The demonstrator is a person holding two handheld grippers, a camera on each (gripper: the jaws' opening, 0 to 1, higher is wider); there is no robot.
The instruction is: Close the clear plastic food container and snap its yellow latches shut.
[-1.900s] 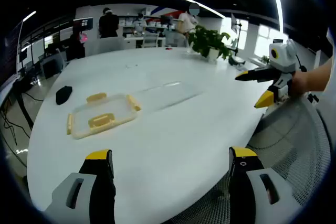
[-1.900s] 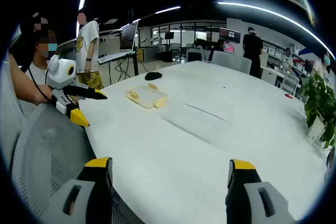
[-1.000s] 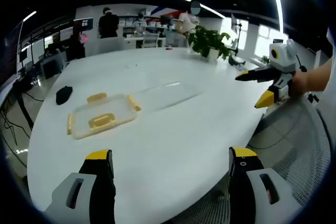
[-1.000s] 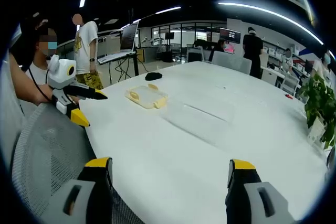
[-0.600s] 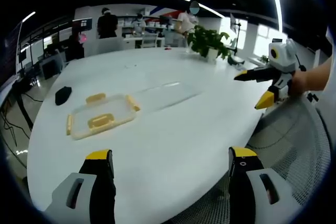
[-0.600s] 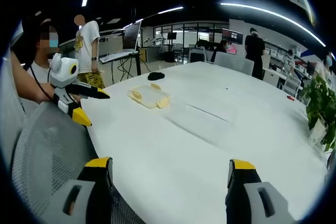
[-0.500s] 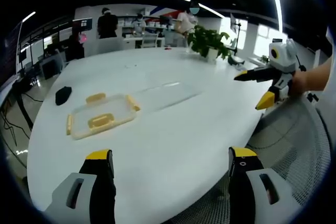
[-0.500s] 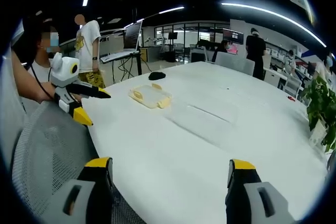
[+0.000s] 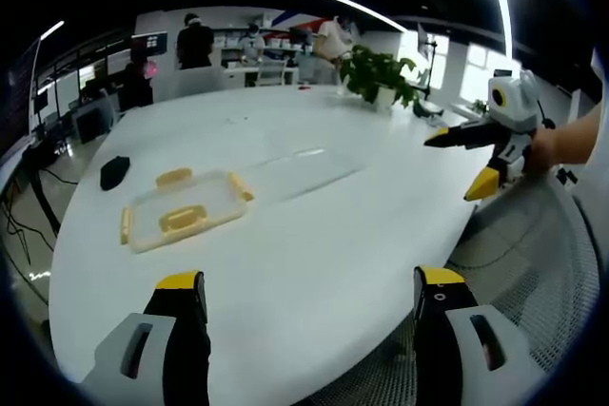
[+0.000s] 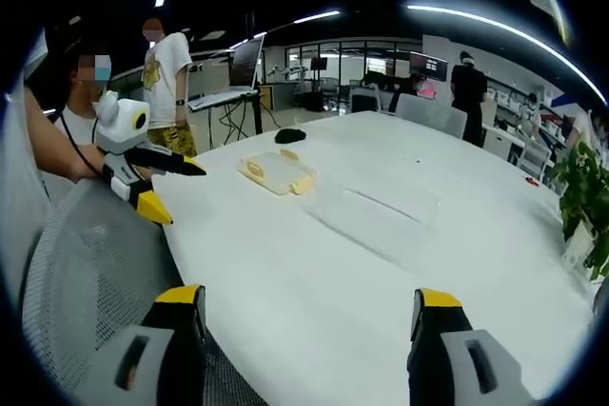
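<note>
White counter [image 9: 314, 235] carries everything. Left gripper view, from left: black object [image 9: 114, 171] near the counter edge, then the lid [image 9: 183, 208] with yellow latches [image 9: 182, 219] lying flat, just beside it the clear container base [image 9: 303, 170], potted plant [image 9: 379, 76] far back, right gripper [image 9: 461, 164] at the right with fingers spread wide and empty. Left gripper [image 9: 309, 306] fingers wide apart, holding nothing, well short of the lid.

Glossy white table [image 9: 314, 225] — clear plastic lid [image 9: 186, 208], grey mesh chair [image 10: 86, 273].
</note>
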